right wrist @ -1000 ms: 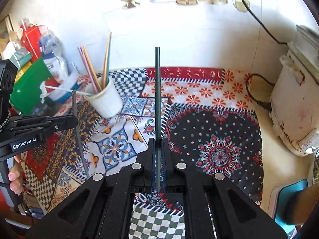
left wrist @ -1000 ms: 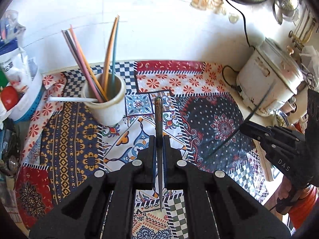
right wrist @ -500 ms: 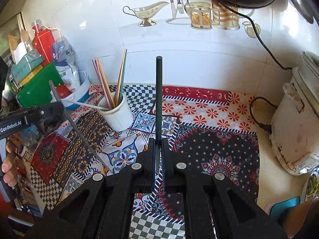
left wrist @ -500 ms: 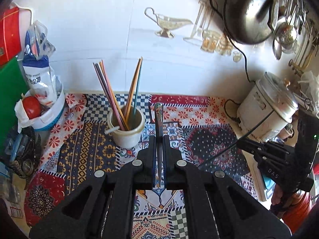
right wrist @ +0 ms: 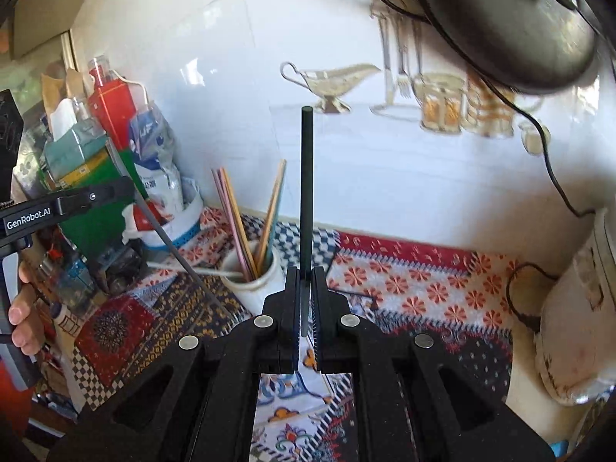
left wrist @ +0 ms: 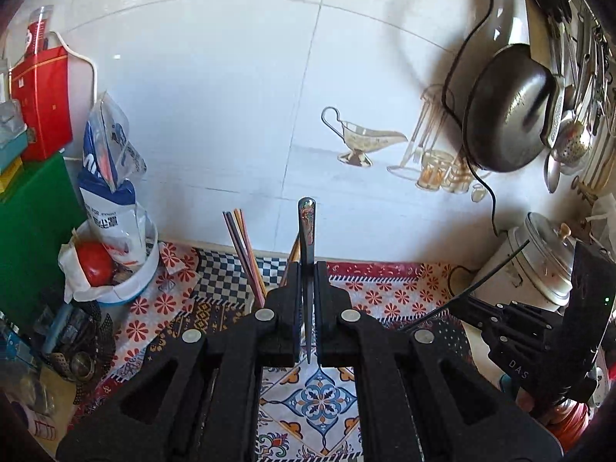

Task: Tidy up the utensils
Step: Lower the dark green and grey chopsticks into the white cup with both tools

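White ceramic utensil cup (right wrist: 257, 283) sits near counter's back edge, ahead-left of right gripper (right wrist: 306, 308), clamped on upright dark-green chopstick (right wrist: 307, 192); left gripper (left wrist: 307, 300) pinches thin metal utensil (left wrist: 307, 238), closer w/ cup just below-left.

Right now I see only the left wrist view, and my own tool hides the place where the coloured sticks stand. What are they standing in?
Observer: In a white cup, which stands on the patterned cloth.
Operator: And what does the right tool hold?
Observer: A straight dark stick, clamped between its shut fingers and pointing up toward the tiled wall.
Operator: Is anything else in the cup?
Observer: Yes, a white stick lies nearly flat and sticks out over the cup's rim toward the left tool's side.
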Demonstrator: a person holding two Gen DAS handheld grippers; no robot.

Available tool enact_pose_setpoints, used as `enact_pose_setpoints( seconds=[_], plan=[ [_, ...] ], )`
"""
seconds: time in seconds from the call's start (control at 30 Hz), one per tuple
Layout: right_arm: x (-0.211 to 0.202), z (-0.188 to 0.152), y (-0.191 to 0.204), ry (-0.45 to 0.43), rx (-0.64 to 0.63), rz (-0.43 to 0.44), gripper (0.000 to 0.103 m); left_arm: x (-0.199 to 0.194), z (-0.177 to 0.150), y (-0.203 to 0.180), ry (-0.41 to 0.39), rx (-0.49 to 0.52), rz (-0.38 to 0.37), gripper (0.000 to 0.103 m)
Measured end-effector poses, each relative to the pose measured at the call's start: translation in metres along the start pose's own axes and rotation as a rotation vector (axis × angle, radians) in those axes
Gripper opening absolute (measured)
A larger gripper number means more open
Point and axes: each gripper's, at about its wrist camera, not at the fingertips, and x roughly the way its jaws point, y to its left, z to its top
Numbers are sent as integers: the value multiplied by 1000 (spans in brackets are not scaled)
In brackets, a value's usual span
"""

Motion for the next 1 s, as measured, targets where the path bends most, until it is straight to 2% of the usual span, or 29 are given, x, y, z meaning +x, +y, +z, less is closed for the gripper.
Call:
enact_pose_setpoints(
  seconds=[0.2, 0.37, 0.53, 0.73, 1.0],
  plan=[
    [17, 32, 20, -50, -43, 52, 5, 2, 26, 22, -54, -38, 40, 4],
    [41, 44, 35, -48, -83, 88, 5, 19, 32, 37, -52, -71, 53, 4],
    [78, 45, 45, 8, -108, 114, 5, 48, 23, 46, -10, -91, 51, 4],
    [122, 33, 54, 111, -164, 115, 5, 90, 5, 59, 100, -110, 50, 4],
    [156, 17, 59, 218, -195, 133, 5, 125, -12, 65, 225, -89, 46, 4]
  ],
)
